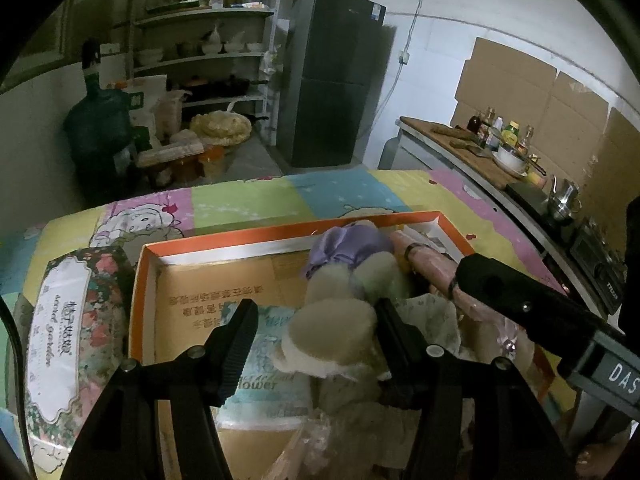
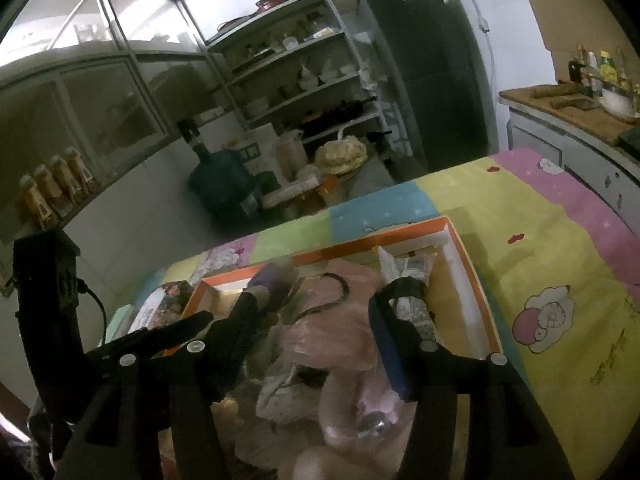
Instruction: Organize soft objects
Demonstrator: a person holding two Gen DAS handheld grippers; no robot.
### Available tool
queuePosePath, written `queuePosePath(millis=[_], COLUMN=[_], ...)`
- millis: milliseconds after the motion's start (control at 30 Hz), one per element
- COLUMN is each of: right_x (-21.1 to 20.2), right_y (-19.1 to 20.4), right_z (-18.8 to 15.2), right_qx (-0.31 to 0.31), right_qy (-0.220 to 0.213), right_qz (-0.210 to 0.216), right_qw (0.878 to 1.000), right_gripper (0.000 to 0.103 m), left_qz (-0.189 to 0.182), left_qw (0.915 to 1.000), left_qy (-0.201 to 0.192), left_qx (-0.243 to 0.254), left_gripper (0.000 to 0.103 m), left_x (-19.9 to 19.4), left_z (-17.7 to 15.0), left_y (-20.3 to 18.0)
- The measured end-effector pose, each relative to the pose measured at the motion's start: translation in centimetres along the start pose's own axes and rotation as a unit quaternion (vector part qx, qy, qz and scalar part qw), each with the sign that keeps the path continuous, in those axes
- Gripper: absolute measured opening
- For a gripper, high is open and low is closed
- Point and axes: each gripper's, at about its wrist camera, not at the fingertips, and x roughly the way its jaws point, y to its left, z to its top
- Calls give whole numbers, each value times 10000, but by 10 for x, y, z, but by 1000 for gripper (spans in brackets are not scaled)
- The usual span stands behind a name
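An orange-rimmed cardboard box point(image 1: 224, 240) lies on a colourful cartoon cloth. In it lies a beige plush toy point(image 1: 332, 336) in a purple dress, over a pale tissue packet point(image 1: 264, 380) and crumpled cloth. My left gripper point(image 1: 316, 330) is open around the toy's beige limb; the right finger touches it, the left finger stands apart. In the right wrist view my right gripper point(image 2: 316, 316) is open above a pink plastic-wrapped soft bundle point(image 2: 340, 336) in the same box point(image 2: 472, 276). A printed tube point(image 2: 412, 308) lies by its right finger.
A floral tissue box point(image 1: 64, 332) stands left of the orange box. The right gripper's black body point(image 1: 520, 304) reaches in from the right. Beyond the table are shelves point(image 1: 208, 52), a dark fridge point(image 1: 332, 76), a water jug point(image 1: 100, 128) and a counter point(image 1: 480, 152) with bottles.
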Motion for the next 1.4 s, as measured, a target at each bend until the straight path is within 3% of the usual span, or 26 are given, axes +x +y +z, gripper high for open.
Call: queuePosePath(millis=[267,767,867,1100,1400], right_x=[-21,-48,-54,-77,-84], right_y=[22,68,80,107,132], right_z=[-7,-22,-25,-39,-58], right_qx=[-200,-590,-766,-1078,-1162], right_qy=[-175,-392,-550,-1166,-1209], right_qz=[-96,-551,-782,-1209,-877], right_qw=[9996,9960,9925,9799,9819], right_gripper=[60,61,72,75,75], left_qz=[85,813,867,1042,1671], left_qw=[9997,9933,9919,9864,9739], left_qy=[-203,-796,-890,-1188,-1468], left_qx=[-51,-213,-262,-453,-455], left_gripper=[60,60,60,60,60], left_x=[-25,-88,-99,-128,-160], left_z=[-1,-18,-22,-36,-62], left_y=[4,21,24,38,51])
